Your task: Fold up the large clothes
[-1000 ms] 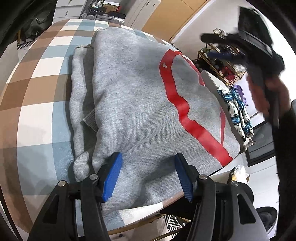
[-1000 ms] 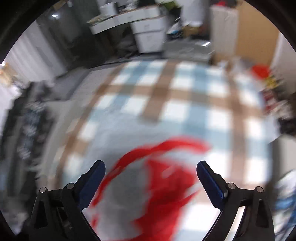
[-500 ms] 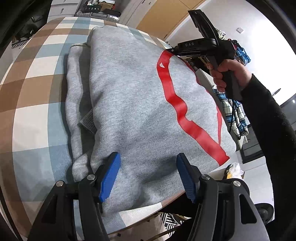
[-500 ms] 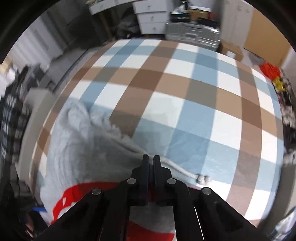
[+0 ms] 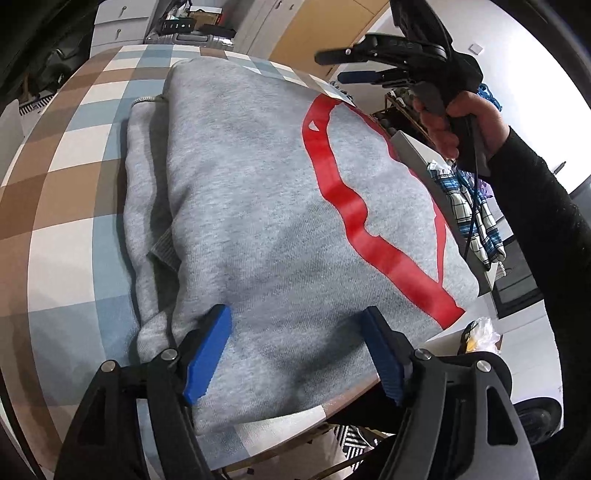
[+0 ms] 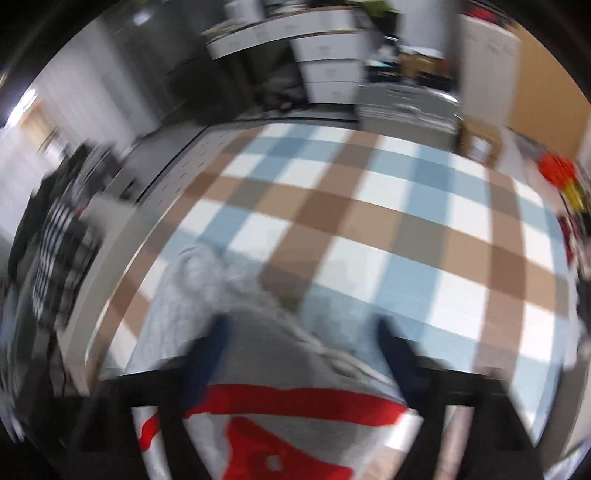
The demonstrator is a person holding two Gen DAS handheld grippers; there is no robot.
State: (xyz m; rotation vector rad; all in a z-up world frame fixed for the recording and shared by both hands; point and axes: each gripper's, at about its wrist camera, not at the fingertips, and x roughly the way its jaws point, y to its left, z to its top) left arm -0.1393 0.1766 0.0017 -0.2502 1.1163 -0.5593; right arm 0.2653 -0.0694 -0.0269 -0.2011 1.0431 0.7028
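Note:
A grey sweatshirt (image 5: pixel 258 203) with a red print (image 5: pixel 343 206) lies folded on a table under a brown, blue and white checked cloth (image 5: pixel 62 206). My left gripper (image 5: pixel 295 317) hovers over the garment's near edge, its jaws opening, and no cloth is pinched between the blue pads (image 5: pixel 210 347). A hand (image 5: pixel 461 122) holds my right gripper (image 5: pixel 332 68) above the far right corner. In the blurred right wrist view that gripper (image 6: pixel 303 332) has its jaws opening over the sweatshirt (image 6: pixel 266 343), free of the fabric.
The table's near edge runs just below the sweatshirt, with floor beyond. A plaid garment (image 5: pixel 476 218) hangs off to the right. White drawers (image 5: pixel 114 29) and a silver case (image 5: pixel 192 37) stand behind the table (image 6: pixel 369 229). A black sleeve (image 5: pixel 546 221) fills the right side.
The right gripper, shut half a second ago, now stands spread wide and has shifted over the far corner. The left gripper's pads have spread a little; the sweatshirt lies as before.

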